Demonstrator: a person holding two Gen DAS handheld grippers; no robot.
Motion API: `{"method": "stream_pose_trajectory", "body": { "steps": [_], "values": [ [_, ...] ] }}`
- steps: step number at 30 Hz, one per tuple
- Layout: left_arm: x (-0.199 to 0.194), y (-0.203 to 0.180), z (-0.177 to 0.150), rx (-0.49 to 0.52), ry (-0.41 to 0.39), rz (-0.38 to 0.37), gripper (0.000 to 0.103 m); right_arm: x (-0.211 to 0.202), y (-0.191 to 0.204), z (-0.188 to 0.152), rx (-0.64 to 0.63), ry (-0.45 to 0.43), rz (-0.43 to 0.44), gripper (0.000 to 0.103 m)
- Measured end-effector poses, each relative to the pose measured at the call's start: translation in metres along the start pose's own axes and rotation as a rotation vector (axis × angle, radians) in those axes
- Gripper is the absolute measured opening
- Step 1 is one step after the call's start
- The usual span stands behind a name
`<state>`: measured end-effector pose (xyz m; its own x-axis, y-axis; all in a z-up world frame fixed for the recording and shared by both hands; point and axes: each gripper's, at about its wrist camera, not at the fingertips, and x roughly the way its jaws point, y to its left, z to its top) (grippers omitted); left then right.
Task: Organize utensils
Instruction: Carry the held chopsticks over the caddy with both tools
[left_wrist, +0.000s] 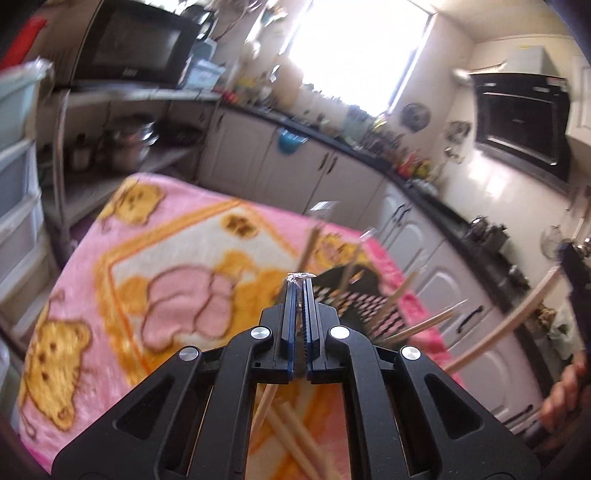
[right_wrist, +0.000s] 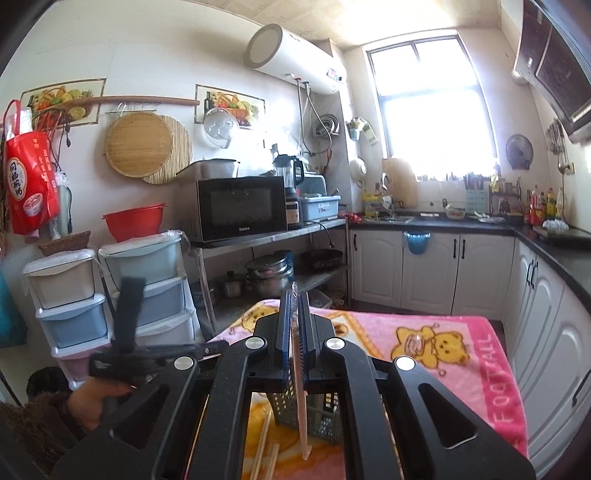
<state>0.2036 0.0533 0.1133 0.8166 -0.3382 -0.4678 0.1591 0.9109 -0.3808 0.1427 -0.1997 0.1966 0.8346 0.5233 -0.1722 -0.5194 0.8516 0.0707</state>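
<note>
- while the right gripper (right_wrist: 294, 295) is clamped on a wrapped chopstick (right_wrist: 298, 376) standing near upright between its fingers, the black perforated utensil holder (right_wrist: 317, 417) sits right below it, lower centre of the right wrist view, on the pink bear blanket (right_wrist: 461, 354).
- left gripper (left_wrist: 299, 282) is closed too, pinching a crinkled bit of clear wrapper (left_wrist: 300, 276) at its tips; whether a stick is inside, cannot tell.
- left wrist view is motion-blurred; holder (left_wrist: 354, 306) shows just right of centre with several chopsticks (left_wrist: 421, 325) leaning out of it.
- loose chopsticks (right_wrist: 264, 446) lie on the blanket, bottom centre, beside the holder.
- judgement: step in hand is dropping the held stick into the holder.
- keep it vertical, bring the lower tip over the holder mouth before letting go.
- risk: sticks already fanned out could deflect it; aim for a gap.
- release low, so it does not bounce out.
</note>
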Motion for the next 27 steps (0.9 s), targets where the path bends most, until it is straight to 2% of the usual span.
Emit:
{"method": "stream_pose_trajectory", "body": {
  "steps": [4,12,19,27],
  "values": [
    [-0.019,-0.022,0.019,0.031,-0.052,-0.058,0.001,0.003,0.001,0.008,-0.009,-0.021,-0.008,0.005],
    [-0.034,-0.06,0.048,0.106,-0.145,-0.101,0.001,0.007,-0.008,0.019,0.012,-0.045,-0.02,0.005],
    [-0.03,-0.082,0.072,0.145,-0.226,-0.073,0.001,0.012,-0.013,0.031,0.012,-0.059,-0.022,0.005],
    [-0.021,-0.095,0.09,0.158,-0.276,-0.038,0.001,0.019,-0.021,0.051,0.019,-0.091,-0.026,0.005]
  ]
}}
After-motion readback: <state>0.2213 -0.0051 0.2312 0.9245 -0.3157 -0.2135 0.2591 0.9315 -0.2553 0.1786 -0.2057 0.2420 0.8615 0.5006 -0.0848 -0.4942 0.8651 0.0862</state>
